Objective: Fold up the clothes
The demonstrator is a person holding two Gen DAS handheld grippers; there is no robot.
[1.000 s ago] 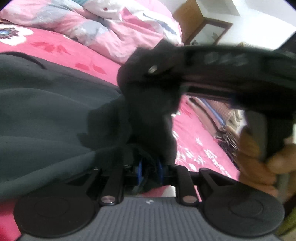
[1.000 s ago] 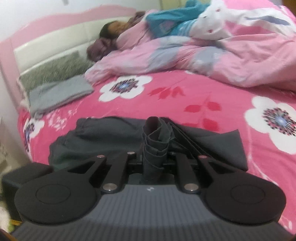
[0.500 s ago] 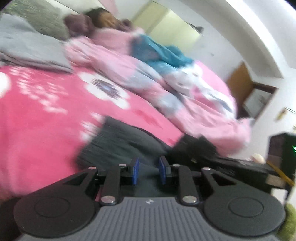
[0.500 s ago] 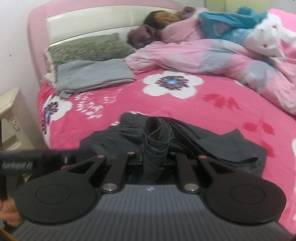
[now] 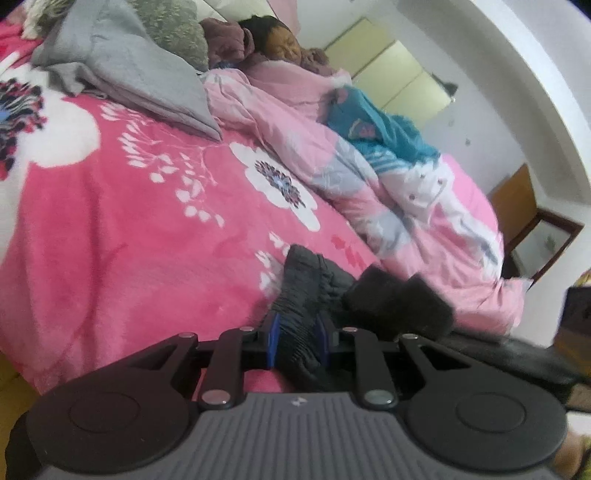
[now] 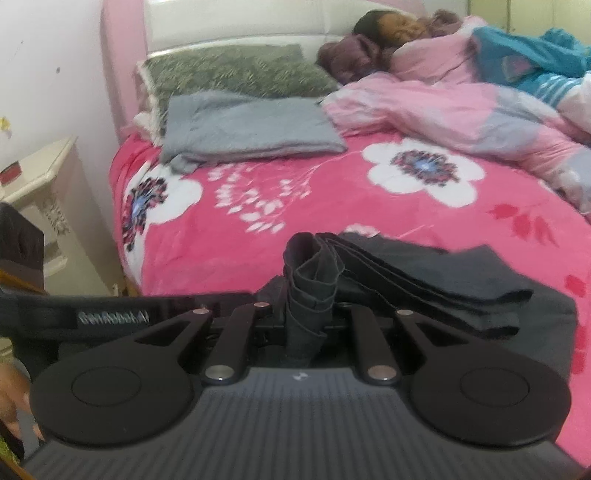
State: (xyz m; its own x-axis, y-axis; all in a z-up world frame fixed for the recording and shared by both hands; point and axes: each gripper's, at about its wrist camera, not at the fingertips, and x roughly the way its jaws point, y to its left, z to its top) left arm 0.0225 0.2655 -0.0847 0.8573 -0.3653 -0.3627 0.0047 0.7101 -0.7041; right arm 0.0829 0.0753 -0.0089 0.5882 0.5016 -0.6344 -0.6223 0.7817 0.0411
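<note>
A dark grey garment [image 6: 436, 284] lies gathered in folds on the pink flowered bed [image 6: 295, 206]. My right gripper [image 6: 310, 295] is shut on a bunched edge of it, which stands up between the jaws. My left gripper [image 5: 295, 328] is shut on another bunched part of the same garment [image 5: 303, 288], held just above the bed. The right gripper's body [image 5: 399, 306] shows blurred just right of the left one. The left gripper's body [image 6: 110, 317] crosses the lower left of the right wrist view.
A folded grey cloth [image 6: 251, 125] and a green patterned pillow [image 6: 236, 70] lie near the headboard. A person [image 6: 399, 26] sleeps under a pink quilt [image 6: 461, 107] on the far side. A cream nightstand [image 6: 40, 173] stands left of the bed.
Both grippers have swung toward the head of the bed, carrying the garment's bunched edges. The left gripper's jaws, seen apart half a second ago, are now closed on cloth.
</note>
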